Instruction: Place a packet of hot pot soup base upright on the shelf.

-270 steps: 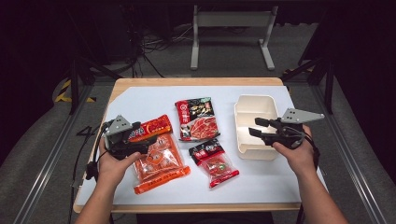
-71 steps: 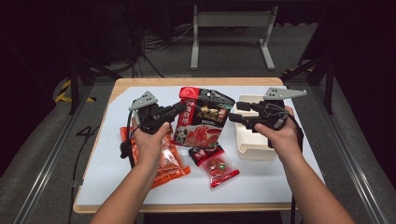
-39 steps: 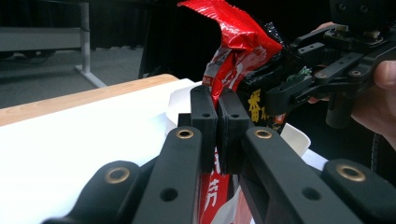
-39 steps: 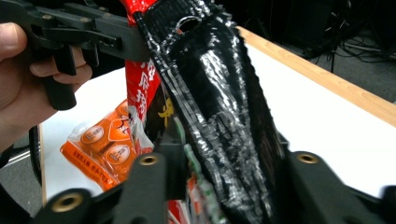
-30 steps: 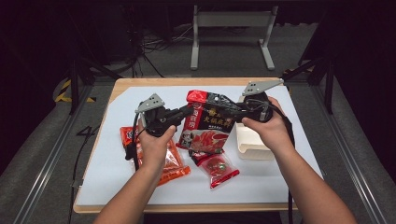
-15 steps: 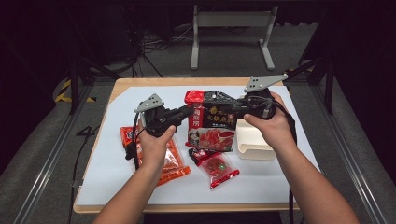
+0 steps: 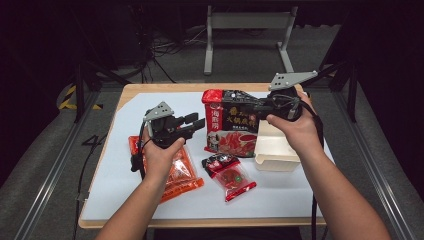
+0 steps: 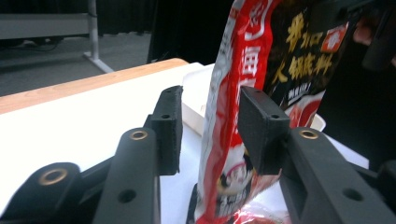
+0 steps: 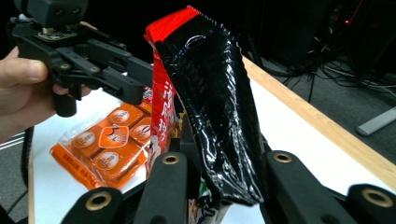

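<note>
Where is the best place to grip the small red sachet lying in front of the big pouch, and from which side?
Probably from above, on a flat sealed end of the small red sachet. It lies flat and slanted on the white mat, bulging in the middle, so jaws would seat better across a thin end than over the filling.

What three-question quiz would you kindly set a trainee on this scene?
1. True or false: the red-and-black pouch lies flat.
2. Which tool grips that pouch? A: the left tool. B: the right tool. C: neither.
3. What colour is the packet lying under the left hand?

Key
1. False: it stands upright in the grip.
2. B. The left tool's jaws have just been opening, with the pouch's edge between them.
3. Orange.
</note>
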### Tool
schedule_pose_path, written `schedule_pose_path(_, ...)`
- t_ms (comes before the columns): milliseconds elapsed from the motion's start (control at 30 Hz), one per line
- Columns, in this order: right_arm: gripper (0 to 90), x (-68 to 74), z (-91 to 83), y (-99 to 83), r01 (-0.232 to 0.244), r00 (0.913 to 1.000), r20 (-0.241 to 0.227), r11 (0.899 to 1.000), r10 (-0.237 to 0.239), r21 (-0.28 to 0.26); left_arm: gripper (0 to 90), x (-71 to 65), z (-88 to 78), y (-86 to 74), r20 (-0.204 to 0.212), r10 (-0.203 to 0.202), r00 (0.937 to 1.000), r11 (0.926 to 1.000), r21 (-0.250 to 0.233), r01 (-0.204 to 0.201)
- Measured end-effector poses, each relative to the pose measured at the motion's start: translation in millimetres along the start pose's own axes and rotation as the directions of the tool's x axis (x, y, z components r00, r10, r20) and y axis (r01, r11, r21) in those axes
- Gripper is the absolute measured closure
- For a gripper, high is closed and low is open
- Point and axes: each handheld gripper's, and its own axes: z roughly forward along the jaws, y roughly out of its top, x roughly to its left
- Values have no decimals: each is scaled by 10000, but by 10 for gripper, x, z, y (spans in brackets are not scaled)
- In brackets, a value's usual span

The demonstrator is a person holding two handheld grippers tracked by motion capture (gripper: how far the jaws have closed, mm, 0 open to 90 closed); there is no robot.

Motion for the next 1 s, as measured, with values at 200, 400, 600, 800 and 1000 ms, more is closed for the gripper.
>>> schedule_pose_path(200,769,-66,-77,36,108,9995,304,9999,-105,-90,549,37,-42,-17,-199,-25,9998,9999,139,27)
schedule_pose_path(400,769,-164,-158,75,72,9986,524,9995,-56,-296,521,101,-77,-33,-300,-168,9994,9996,232,175)
schedule_pose_path(600,767,-279,-207,127,243,9960,870,9991,-212,-356,452,137,-112,-41,-624,-195,9979,9994,264,212)
schedule_pose_path(800,766,-398,-209,198,490,9914,1220,9987,-472,-111,427,178,-142,-51,-767,-273,9967,9994,175,288)
schedule_pose_path(1000,766,-486,-232,195,457,9900,1347,9986,-419,-249,420,194,-158,-55,-822,-351,9960,9992,164,366)
